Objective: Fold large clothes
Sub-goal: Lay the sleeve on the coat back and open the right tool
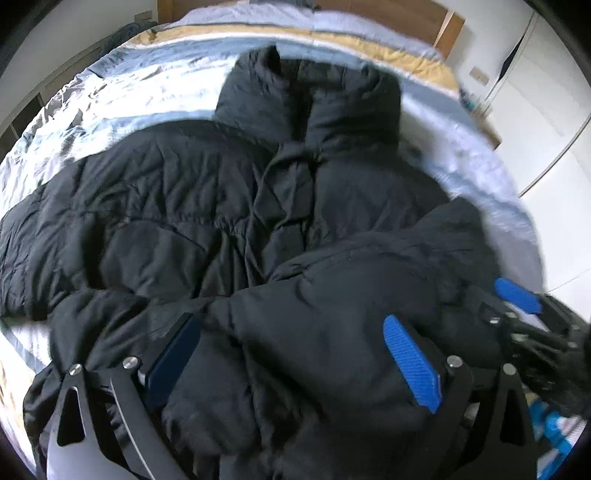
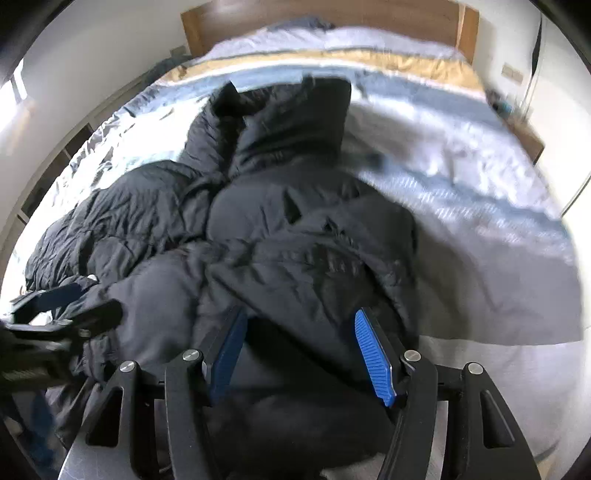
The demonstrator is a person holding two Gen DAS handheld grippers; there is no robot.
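Note:
A black puffer jacket (image 1: 184,206) (image 2: 295,240) lies spread on the bed with its hood (image 1: 314,99) (image 2: 280,122) toward the headboard. One side and sleeve are folded across the body. In the right wrist view my right gripper (image 2: 300,315) stands partly closed with a thick fold of the jacket bulging between its blue pads (image 2: 373,362). It also shows at the jacket's right edge (image 1: 509,306) in the left wrist view. My left gripper (image 1: 290,321) hangs low over the jacket's lower part, jaws spread wide, fabric beneath them. Blurred, it shows at the jacket's left edge (image 2: 70,302).
The bed (image 1: 129,96) (image 2: 461,192) has a pale grey striped cover with a tan band near the wooden headboard (image 2: 332,18). Bare cover lies right of the jacket. White cupboard doors (image 1: 535,110) stand beyond the bed's right side.

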